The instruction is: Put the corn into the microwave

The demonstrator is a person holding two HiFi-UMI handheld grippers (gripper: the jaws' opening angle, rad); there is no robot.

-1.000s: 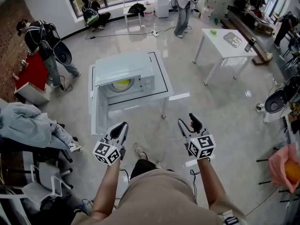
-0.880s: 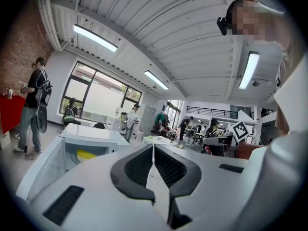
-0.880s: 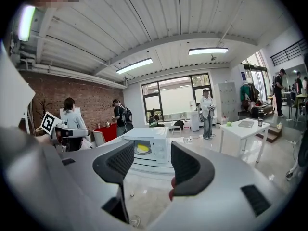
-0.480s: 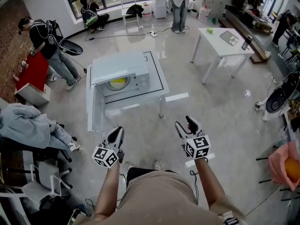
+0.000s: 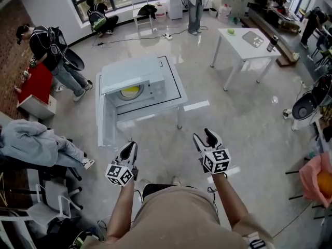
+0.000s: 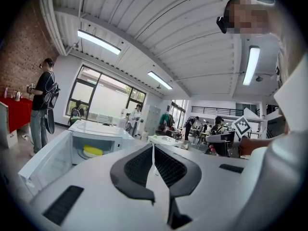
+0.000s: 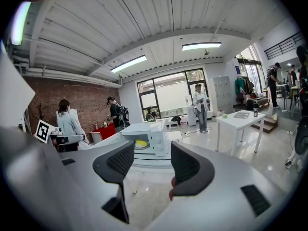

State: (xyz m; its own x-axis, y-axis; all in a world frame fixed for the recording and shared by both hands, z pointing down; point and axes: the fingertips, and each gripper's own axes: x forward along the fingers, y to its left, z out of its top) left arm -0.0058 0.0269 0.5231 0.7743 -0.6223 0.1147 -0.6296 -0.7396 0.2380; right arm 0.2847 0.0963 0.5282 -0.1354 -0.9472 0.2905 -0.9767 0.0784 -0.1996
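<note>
A white microwave (image 5: 136,82) stands on a low white table (image 5: 176,90) ahead of me, its door (image 5: 105,123) swung open to the left. Something yellow, the corn (image 5: 129,91), lies on the plate inside the cavity. It also shows in the left gripper view, corn (image 6: 92,151), and in the right gripper view, corn (image 7: 141,143). My left gripper (image 5: 129,148) is shut and holds nothing, well short of the table. My right gripper (image 5: 203,136) is open and empty, about level with the left one. Both point toward the microwave (image 7: 149,141).
A second white table (image 5: 246,40) at the back right carries a green object (image 5: 230,32), a tray and a bottle. Several people stand at the back and left. A red cabinet (image 5: 36,82) and chairs with clothes (image 5: 31,144) line the left side; a fan (image 5: 306,108) stands right.
Both grippers sit a little lower and farther from the microwave table than a second ago. The person in black at the left has shifted position.
</note>
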